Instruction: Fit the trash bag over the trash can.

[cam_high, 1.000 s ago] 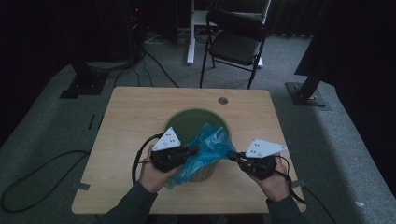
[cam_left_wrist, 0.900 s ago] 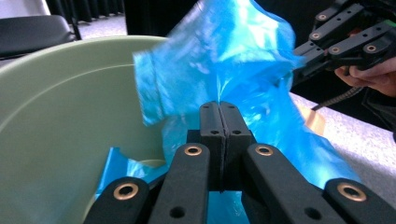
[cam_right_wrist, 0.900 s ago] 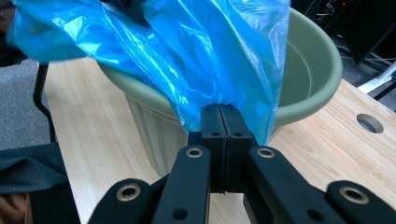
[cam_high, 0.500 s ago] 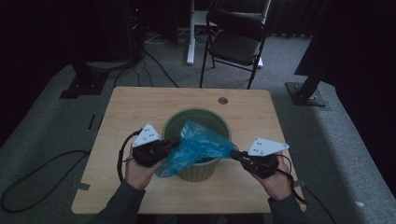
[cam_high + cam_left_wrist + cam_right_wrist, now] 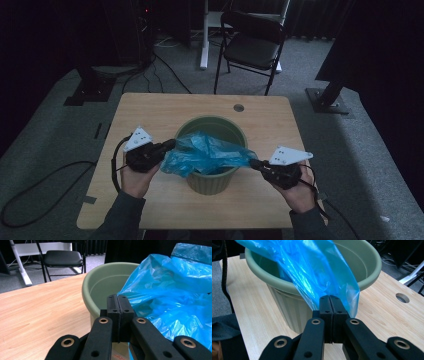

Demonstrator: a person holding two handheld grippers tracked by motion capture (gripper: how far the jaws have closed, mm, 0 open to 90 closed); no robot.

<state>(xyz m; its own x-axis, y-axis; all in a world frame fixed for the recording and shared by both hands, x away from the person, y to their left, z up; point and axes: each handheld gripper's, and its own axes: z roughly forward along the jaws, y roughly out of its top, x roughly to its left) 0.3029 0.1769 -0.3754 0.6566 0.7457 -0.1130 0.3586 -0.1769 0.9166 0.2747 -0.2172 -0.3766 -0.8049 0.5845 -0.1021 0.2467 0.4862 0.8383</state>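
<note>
I have the blue plastic bag [image 5: 207, 156] stretched between both claws over the green bin [image 5: 212, 175], which stands near the middle of the bench [image 5: 150, 110]. My left claw [image 5: 117, 307] is pressed together on one edge of the film — the pads meet with the plastic pinched between them, just beside the bin's rim. My right claw [image 5: 329, 306] is likewise clamped on the opposite edge, the film fanning up from its tips across the bin mouth. I read the two-sided hold as a way to spread the bag's opening — taut enough to line the bin. Part of the bag already sags inside; the rest drapes over the near rim.
</note>
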